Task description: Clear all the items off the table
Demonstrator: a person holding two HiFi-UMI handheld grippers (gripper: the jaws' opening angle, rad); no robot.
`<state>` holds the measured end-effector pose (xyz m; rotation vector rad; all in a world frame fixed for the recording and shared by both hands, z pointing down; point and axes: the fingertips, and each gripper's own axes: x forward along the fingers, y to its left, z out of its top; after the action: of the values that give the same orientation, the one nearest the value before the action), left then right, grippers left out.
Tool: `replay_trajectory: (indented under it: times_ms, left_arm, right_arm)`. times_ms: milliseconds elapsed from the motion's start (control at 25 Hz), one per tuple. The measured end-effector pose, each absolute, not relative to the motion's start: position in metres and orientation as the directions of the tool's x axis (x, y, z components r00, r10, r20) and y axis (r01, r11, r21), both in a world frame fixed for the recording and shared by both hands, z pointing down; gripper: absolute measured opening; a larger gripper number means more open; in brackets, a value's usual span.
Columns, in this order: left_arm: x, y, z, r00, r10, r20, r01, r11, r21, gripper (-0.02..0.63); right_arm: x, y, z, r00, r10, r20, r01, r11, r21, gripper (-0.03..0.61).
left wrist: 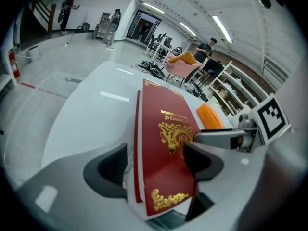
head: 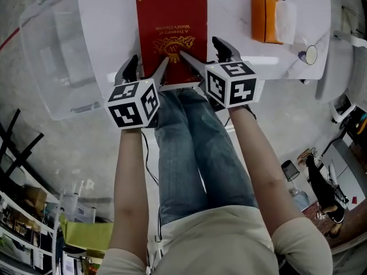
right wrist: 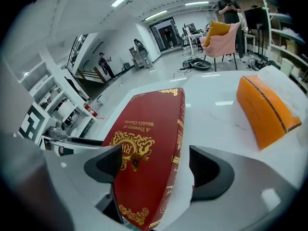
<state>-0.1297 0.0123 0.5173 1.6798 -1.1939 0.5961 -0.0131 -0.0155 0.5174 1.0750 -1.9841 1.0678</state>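
The red book [head: 171, 30] with gold lettering lies flat on the white table [head: 109, 27], its near end right at the edge closest to the person. Both grippers point down at that end. The left gripper [head: 148, 67] stands over the book's near left corner, and in the left gripper view its jaws are wide apart [left wrist: 156, 165] – one outside the book's left edge, the other above the cover – with no pad pressing on it. The right gripper [head: 200, 50] mirrors this at the near right corner: in the right gripper view [right wrist: 159, 166] one jaw hangs over the cover and the other sits clear of the book's right edge, so it too is open and grips nothing.

Toward the table's far right sits an orange tissue box [head: 265, 18], well apart from the book. A clear plastic bin [head: 49, 44] stands on the floor just beside the table's left side. The person's legs in jeans [head: 195, 148] show below the grippers.
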Motion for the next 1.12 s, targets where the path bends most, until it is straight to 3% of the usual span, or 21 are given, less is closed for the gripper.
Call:
replay_trajectory:
  times_ms: [320, 800, 1120]
  left_arm:
    - [-0.128, 0.010, 0.531, 0.446, -0.400, 0.801, -0.885, -0.065, 0.460, 0.394]
    - [-0.118, 0.007, 0.537, 0.530, -0.336, 0.778, -0.842, -0.098, 0.531, 0.396]
    - [-0.115, 0.008, 0.537, 0.537, -0.334, 0.775, -0.835, -0.078, 0.545, 0.383]
  right_arm:
    - [-0.018, -0.018, 0.534, -0.511, -0.330, 0.794, -0.856, 0.282, -0.434, 0.453]
    - [-0.023, -0.020, 0.542, -0.566, -0.310, 0.764, -0.824, 0.247, -0.511, 0.460]
    - [-0.027, -0.019, 0.541, -0.578, -0.313, 0.754, -0.816, 0.221, -0.534, 0.423]
